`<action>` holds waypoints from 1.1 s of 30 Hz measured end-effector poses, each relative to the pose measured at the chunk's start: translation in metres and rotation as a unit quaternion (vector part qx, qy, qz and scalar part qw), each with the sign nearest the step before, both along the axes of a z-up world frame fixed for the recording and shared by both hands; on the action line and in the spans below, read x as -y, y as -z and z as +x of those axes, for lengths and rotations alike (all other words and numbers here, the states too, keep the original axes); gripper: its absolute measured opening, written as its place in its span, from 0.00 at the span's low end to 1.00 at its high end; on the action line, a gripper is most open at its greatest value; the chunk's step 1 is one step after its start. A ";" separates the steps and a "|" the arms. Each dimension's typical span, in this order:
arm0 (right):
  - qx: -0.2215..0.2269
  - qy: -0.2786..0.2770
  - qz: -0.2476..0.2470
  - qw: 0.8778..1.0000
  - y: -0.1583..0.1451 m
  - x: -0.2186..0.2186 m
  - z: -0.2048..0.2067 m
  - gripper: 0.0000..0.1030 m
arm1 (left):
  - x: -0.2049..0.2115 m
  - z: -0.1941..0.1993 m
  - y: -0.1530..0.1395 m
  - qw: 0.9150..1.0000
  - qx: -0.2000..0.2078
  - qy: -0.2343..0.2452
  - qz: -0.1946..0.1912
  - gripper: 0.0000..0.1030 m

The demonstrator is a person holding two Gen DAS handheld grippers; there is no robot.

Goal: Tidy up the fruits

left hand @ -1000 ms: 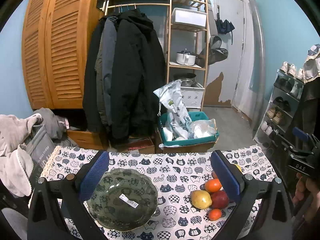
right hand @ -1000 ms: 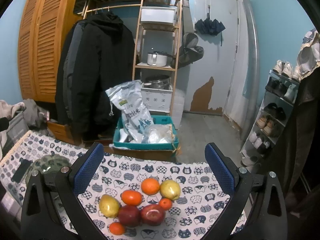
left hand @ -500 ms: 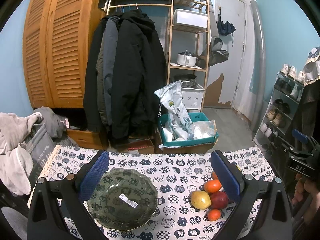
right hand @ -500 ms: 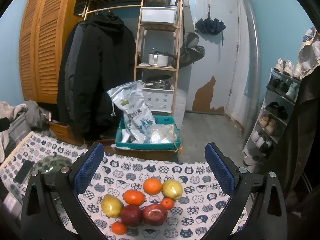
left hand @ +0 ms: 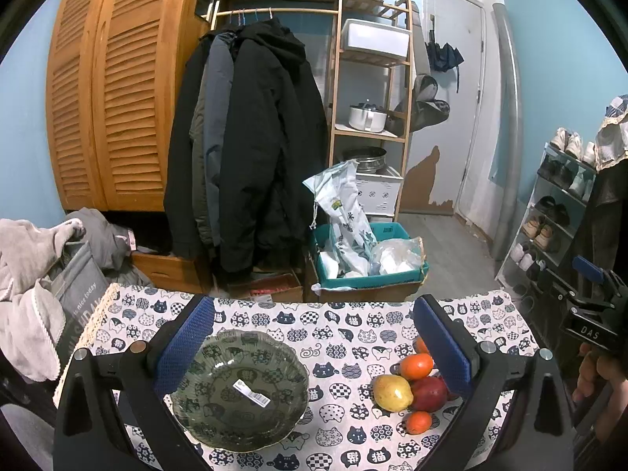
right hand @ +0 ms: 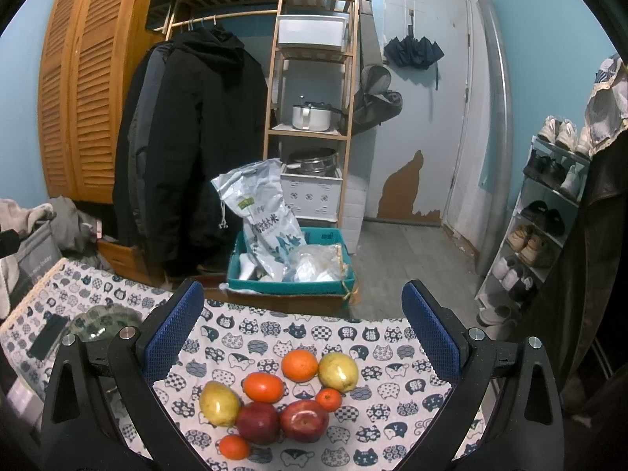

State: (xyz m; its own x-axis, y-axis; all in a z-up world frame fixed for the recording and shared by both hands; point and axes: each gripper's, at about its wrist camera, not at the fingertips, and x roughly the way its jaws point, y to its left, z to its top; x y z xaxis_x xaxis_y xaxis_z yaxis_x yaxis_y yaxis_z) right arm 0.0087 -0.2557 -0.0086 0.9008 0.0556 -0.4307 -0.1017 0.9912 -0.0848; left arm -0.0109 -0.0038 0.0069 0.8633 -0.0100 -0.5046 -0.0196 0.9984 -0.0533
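Observation:
A dark glass bowl [left hand: 239, 390] with a barcode sticker sits on the cat-print tablecloth [left hand: 345, 325], right under my open left gripper [left hand: 314, 337]. To its right lies a cluster of fruit: a yellow pear [left hand: 391, 392], a red apple [left hand: 428, 393] and oranges [left hand: 417, 366]. In the right wrist view the cluster sits between the fingers of my open right gripper [right hand: 302, 333]: two yellow pears [right hand: 219, 403] [right hand: 338, 371], two red apples [right hand: 304, 420] [right hand: 258, 422] and several oranges [right hand: 300, 365]. The bowl [right hand: 103, 318] shows at far left there.
A black phone [right hand: 48, 335] lies on the cloth left of the bowl. Beyond the table's far edge stand a teal bin [right hand: 288, 271] with a rice bag, hanging coats [left hand: 251, 149], a wooden shelf [right hand: 312, 117] and a shoe rack [right hand: 549, 204]. A hand [left hand: 592, 376] holds the other gripper at right.
Both views have drifted slightly: the bowl and fruit sit a little higher in frame than a second ago. Both grippers stayed open and empty.

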 end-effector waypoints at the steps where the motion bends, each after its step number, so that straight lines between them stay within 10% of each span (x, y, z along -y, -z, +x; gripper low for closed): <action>1: 0.000 0.000 0.000 1.000 0.000 0.000 0.000 0.96 | 0.000 0.000 0.000 1.000 0.000 0.000 0.001 0.99; 33: -0.007 -0.001 -0.001 1.000 0.001 0.002 0.001 0.96 | 0.002 0.002 0.000 1.000 -0.006 -0.003 0.000 0.99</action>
